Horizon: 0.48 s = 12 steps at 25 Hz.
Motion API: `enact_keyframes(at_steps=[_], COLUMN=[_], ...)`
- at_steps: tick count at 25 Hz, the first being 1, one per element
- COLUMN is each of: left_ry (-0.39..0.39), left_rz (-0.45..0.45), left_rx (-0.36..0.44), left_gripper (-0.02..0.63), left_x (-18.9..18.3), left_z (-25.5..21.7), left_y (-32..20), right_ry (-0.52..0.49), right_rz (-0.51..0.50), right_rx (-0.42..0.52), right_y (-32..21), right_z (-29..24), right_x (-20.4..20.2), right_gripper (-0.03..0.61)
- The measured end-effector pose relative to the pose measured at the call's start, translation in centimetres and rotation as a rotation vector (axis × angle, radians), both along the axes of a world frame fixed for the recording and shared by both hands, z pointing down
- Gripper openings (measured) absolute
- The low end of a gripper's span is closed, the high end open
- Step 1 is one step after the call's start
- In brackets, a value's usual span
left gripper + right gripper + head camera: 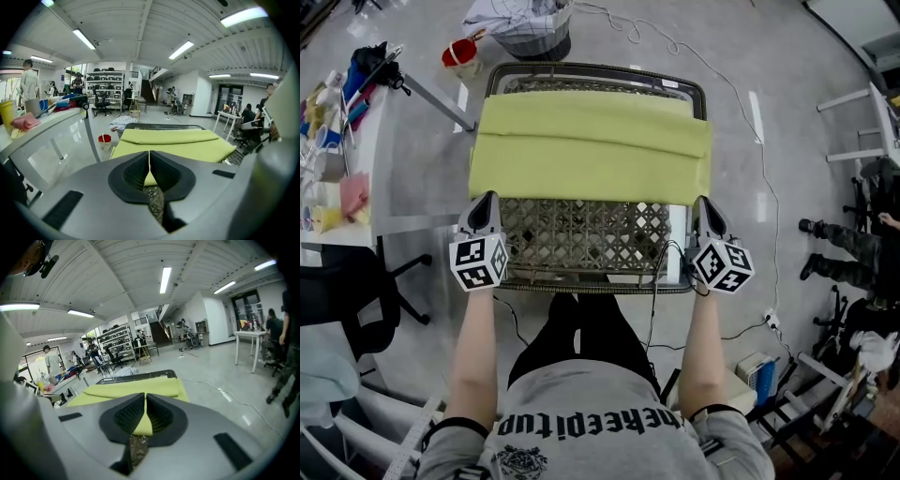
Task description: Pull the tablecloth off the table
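Clamps left gripper on the near left corner of the yellow-green tablecloth, jaws closed together, fabric showing in the gap behind the tips. Clamps right gripper the same way on the near right corner, jaws together on the cloth. Stands at the near end of the table, a dark-framed piece with a woven lattice top, one bare forearm reaching out along each side. Exposes the near part of that lattice. Carries the tablecloth on the far part only, doubled over, with an upper fold across the far half and a near edge running straight from one gripper to the other. Flanks the table on the left with a white side desk, cluttered along its outer edge with coloured items too small to name. Sets a dark round basket on the grey floor just beyond the table's far end, with a heap of pale checked fabric inside. Places a small red bucket beside the basket, with a pale stick standing in it.
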<state>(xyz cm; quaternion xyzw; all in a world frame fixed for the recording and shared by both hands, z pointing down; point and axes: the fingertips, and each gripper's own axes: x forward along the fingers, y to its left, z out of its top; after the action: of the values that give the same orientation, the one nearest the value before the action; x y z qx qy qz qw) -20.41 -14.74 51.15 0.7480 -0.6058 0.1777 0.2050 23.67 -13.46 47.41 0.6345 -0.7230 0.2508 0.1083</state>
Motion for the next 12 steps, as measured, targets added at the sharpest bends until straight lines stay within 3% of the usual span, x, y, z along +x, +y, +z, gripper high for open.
enact_keyframes(at_steps=[7, 12], left_ry=[0.022, 0.031], left_rz=[-0.055, -0.085], left_rx=[-0.078, -0.122], left_gripper=[0.019, 0.085], left_x=[-1.1, -1.8], left_z=[3.0, 4.8], left_y=[-0.1, -0.5], right_ry=[-0.022, -0.026], right_rz=[0.064, 0.092], right_rx=[-0.091, -0.142], right_y=[1.0, 1.1], right_z=[4.2, 6.8], right_x=[1.7, 2.7], right_gripper=[0.073, 0.111])
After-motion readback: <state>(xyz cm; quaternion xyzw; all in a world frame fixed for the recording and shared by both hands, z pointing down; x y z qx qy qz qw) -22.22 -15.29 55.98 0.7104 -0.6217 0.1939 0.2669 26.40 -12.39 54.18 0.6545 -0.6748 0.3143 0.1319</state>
